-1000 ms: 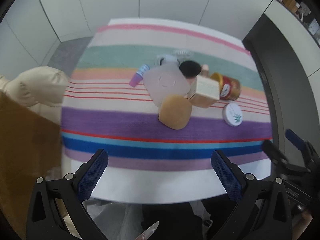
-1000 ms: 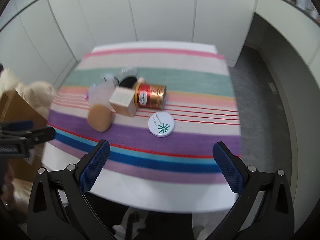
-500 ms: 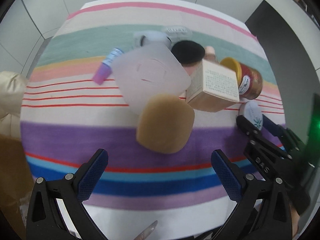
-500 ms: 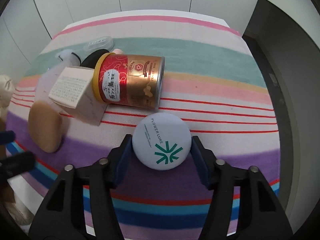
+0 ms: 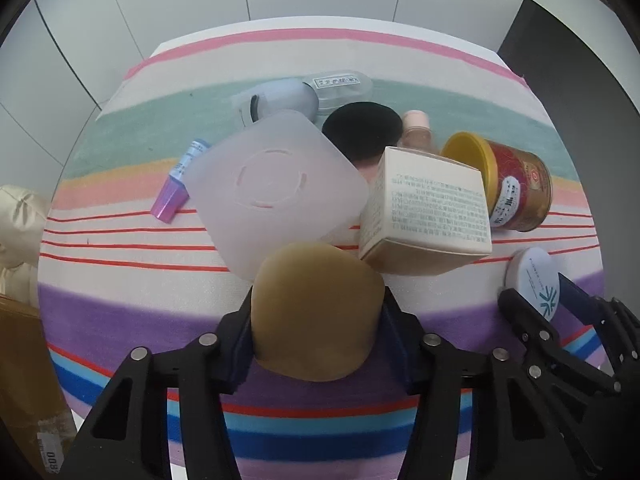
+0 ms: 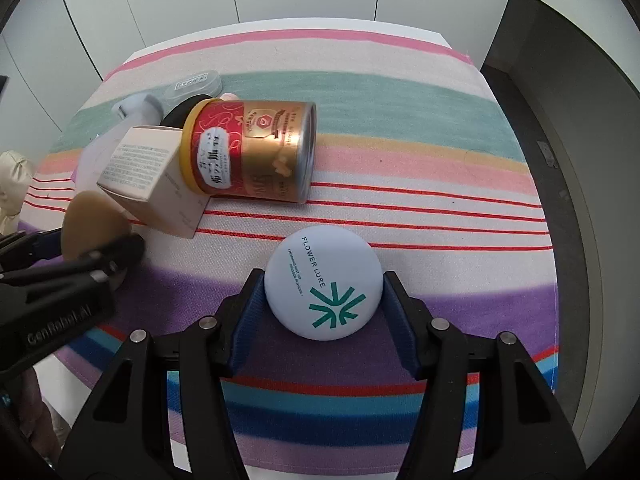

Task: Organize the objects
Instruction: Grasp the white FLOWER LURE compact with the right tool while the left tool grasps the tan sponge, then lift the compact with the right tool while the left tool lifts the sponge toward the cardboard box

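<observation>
My left gripper (image 5: 318, 330) is shut on a tan sponge puff (image 5: 316, 312) low over the striped cloth (image 5: 120, 312). My right gripper (image 6: 323, 300) is shut on a white round powder compact (image 6: 323, 282) with a green logo; it also shows in the left wrist view (image 5: 532, 280). Behind lie a frosted square container (image 5: 276, 188), a cream carton (image 5: 428, 208) and a red and gold tin (image 6: 256, 152) on its side.
Further back lie a black puff (image 5: 362, 128), a peach bottle (image 5: 416, 128), a pale blue device (image 5: 276, 100), a small clear case (image 5: 338, 84) and a purple tube (image 5: 176, 188). A cardboard box (image 5: 24, 380) and beige bag (image 5: 16, 216) stand left of the table.
Both grippers moved down and forward to the cloth. The left one closed on the tan puff in the last half second. The right one closed on the compact earlier and stays shut.
</observation>
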Demonstrator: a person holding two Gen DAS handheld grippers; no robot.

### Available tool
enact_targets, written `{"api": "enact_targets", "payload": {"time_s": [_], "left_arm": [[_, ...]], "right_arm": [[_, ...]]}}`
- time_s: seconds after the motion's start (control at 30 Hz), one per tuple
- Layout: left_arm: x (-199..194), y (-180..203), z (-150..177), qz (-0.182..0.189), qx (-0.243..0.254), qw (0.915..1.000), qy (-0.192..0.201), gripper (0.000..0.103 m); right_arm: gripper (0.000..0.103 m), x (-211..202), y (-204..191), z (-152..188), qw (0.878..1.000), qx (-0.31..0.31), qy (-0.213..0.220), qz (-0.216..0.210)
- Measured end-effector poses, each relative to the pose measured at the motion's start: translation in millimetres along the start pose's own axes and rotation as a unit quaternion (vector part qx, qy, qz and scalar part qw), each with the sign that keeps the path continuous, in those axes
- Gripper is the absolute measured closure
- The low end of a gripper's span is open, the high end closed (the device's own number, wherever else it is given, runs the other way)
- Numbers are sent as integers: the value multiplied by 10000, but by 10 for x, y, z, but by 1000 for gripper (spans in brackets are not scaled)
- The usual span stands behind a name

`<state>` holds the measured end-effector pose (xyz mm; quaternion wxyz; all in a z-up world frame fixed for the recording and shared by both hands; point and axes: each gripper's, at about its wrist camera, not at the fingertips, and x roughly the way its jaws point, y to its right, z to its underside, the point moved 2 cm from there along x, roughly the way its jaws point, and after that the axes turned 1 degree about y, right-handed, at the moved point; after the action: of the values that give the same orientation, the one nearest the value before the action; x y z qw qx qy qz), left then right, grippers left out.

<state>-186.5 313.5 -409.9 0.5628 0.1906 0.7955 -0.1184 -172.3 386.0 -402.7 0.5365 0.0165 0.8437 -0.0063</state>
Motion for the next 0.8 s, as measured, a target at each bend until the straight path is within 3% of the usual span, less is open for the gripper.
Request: {"api": "enact_targets", "payload": {"time_s": [0.33, 0.63, 0.8], "left_arm": [[-123, -47, -43, 74, 3, 10000, 1, 67], [-350, -130, -80, 76, -65, 9999, 58, 68], [-683, -188, -162, 103, -55, 9997, 235, 68]], "right_arm": [[43, -76, 79, -64, 9998, 184, -65, -57], [43, -326, 103, -152, 9997, 245, 75, -65], [43, -619, 103, -254, 9996, 184, 200, 3]]}}
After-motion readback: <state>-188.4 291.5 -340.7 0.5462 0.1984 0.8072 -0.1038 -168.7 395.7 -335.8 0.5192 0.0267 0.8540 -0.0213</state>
